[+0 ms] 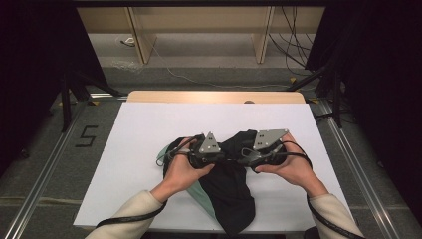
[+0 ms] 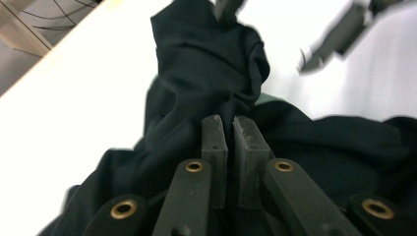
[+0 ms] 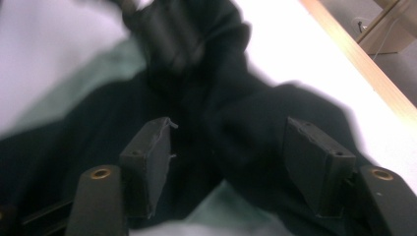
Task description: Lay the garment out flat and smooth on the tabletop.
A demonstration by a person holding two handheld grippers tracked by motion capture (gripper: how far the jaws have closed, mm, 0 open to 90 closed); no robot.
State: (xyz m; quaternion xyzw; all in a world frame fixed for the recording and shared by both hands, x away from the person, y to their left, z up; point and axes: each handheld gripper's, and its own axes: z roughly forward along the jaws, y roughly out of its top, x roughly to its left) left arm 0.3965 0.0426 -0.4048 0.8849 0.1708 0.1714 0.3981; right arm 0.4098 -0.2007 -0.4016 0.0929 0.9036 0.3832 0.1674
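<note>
The desk (image 1: 149,129) carried a white sheet over a light wooden top whose far edge showed as a bare strip. Nothing else lay on it but a black garment (image 1: 231,194) with a pale green lining (image 1: 203,196), so nothing stood in the way of either hand. Beyond the desk stood wooden shelf legs (image 1: 142,40) with loose cables (image 1: 293,50) on the floor, and a "5" (image 1: 87,135) was marked on the floor to the left.

The garment lay bunched in the near middle of the desk, its lower end hanging over the near edge. The left claw (image 1: 226,158) was at its upper middle; in the left gripper view the left claw (image 2: 230,129) was closed tight on a pinched fold of the black cloth (image 2: 206,69), which rose in a ridge ahead of it. The right claw (image 1: 238,160) sat just beside the left one, pointing towards it. In the right gripper view the right claw (image 3: 228,147) stood wide apart over the black cloth (image 3: 236,123); the fabric lay between and below its pads, which did not press on it.

Both hands met over the garment's middle. White surface lay open to the left, right and far side, with the widest room towards the far edge; the near edge was close under the forearms.
</note>
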